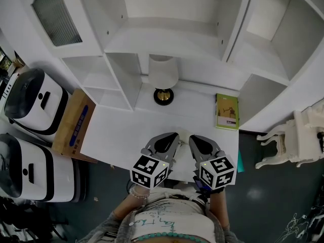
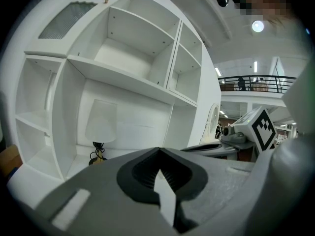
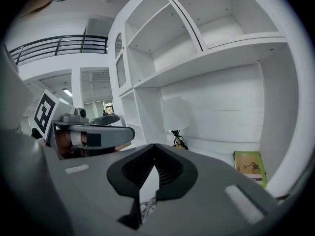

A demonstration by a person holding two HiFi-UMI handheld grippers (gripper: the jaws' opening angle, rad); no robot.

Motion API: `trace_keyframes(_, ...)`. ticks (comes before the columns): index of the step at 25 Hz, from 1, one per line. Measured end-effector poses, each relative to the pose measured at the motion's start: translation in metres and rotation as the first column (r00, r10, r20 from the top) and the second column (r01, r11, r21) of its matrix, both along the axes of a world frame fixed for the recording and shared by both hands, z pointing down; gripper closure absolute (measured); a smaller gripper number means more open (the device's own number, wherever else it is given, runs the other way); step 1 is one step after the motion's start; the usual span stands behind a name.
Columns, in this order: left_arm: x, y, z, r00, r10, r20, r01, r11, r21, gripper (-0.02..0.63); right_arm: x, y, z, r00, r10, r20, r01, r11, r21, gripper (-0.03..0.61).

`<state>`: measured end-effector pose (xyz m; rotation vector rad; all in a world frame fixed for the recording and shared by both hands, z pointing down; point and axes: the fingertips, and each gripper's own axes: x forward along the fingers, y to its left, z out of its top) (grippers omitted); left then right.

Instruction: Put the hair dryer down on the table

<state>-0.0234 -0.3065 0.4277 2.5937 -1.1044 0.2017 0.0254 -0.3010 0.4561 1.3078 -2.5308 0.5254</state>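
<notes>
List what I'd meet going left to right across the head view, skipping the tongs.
two white appliances → cardboard box → lamp → green book → white chair

shelving [image 1: 167, 39] white | lampshade [image 1: 163, 72] white | lamp base [image 1: 163, 96] black and gold | book [image 1: 227, 111] green | box [image 1: 65, 129] brown, blue label [image 1: 80, 125]

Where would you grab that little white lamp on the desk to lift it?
Probably the lamp's thin stem below the shade, approached level from the desk's open front. The shade looks too wide to pinch, and shelving stands behind and to the left of it.
</notes>
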Motion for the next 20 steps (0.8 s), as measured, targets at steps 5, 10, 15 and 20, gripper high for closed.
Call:
trace_keyframes(5, 0.000, 0.001, -0.010, 1.000, -0.004, -0.010, 0.004, 1.000, 0.020, 0.614, 0.000, 0.001, -0.005, 1.000, -0.006, -0.002, 0.006, 1.000, 0.012, 0.551)
trace_keyframes(10, 0.002, 0.001, -0.015, 1.000, -0.006, -0.013, 0.007, 0.999, 0.035, 0.614, 0.001, 0.000, -0.010, 1.000, -0.005, -0.003, 0.005, 1.000, 0.023, 0.552)
trace_keyframes(15, 0.004, 0.001, -0.016, 1.000, -0.005, -0.015, 0.006, 0.999, 0.038, 0.614, 0.002, 0.001, -0.012, 1.000, -0.006, -0.003, 0.006, 1.000, 0.025, 0.551)
trace_keyframes(20, 0.006, 0.001, -0.013, 1.000, -0.003, -0.008, 0.003, 0.999, 0.035, 0.614, 0.002, 0.003, -0.012, 1.000, -0.018, -0.007, 0.018, 1.000, 0.023, 0.552)
